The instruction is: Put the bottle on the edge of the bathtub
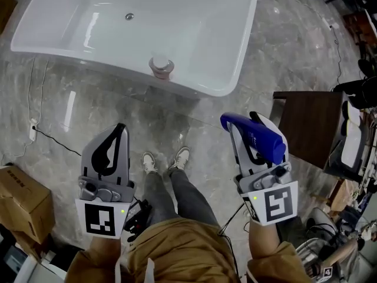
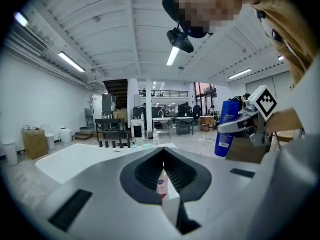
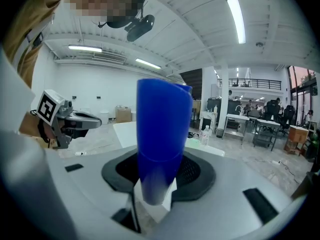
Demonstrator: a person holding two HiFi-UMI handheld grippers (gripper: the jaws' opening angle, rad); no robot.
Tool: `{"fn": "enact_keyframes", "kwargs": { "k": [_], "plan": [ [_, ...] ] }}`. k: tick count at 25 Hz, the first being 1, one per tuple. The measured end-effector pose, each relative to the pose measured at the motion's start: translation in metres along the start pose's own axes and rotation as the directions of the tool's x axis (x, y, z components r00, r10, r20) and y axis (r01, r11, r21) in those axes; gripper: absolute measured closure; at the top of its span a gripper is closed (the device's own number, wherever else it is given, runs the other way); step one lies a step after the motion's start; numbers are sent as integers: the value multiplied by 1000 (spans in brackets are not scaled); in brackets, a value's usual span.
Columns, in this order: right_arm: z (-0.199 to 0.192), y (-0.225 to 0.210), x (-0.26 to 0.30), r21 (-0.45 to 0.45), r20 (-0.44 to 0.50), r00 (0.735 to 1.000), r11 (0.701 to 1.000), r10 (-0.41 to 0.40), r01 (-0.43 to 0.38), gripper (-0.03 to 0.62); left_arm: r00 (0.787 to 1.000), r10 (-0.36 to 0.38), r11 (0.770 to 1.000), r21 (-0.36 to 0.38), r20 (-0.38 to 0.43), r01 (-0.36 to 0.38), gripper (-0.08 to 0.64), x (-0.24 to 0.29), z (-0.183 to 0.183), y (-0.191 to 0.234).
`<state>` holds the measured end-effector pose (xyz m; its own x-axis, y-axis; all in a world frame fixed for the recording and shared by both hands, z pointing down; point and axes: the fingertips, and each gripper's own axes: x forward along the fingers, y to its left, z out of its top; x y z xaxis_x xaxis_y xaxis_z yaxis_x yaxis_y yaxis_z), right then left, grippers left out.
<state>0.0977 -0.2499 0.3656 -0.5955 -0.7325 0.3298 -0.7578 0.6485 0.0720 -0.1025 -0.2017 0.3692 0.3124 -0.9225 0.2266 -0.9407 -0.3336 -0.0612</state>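
A white bathtub (image 1: 232, 69) fills the top of the head view. On its near rim stands a small pinkish bottle (image 1: 161, 67), also seen through the left jaws' gap (image 2: 161, 184). My right gripper (image 1: 247, 124) is shut on a blue bottle (image 1: 259, 139), held above the marble floor, short of the tub's right corner. In the right gripper view the blue bottle (image 3: 162, 129) stands upright between the pads. My left gripper (image 1: 119, 128) hovers lower left, shut and empty, its tips meeting (image 2: 162, 153). From the left gripper view the blue bottle (image 2: 227, 129) shows at the right.
A dark brown table (image 1: 306, 125) stands to the right. A cardboard box (image 1: 20, 202) sits at the lower left. A power strip with a cable (image 1: 32, 131) lies on the floor by the tub. The person's feet (image 1: 166, 160) stand between the grippers.
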Motion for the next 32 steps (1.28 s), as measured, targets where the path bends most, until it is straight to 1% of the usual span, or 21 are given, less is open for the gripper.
{"fn": "enact_keyframes", "kwargs": {
  "k": [7,17,32],
  "plan": [
    [-14,-2,29,-3,3,1000,1000,18,-18,434,1000,10,1000,-14,0,-10,554,15,-17,6],
    [-39,-13,52,8,-1,1000,1000,23,-23,434,1000,2,1000,-18,-14,-3,554,36,-33,4],
    [-73,-12,91,-4,-15,999,999,50,-50,434,998,8,1000,-29,-63,-9,554,38,-63,7]
  ]
}}
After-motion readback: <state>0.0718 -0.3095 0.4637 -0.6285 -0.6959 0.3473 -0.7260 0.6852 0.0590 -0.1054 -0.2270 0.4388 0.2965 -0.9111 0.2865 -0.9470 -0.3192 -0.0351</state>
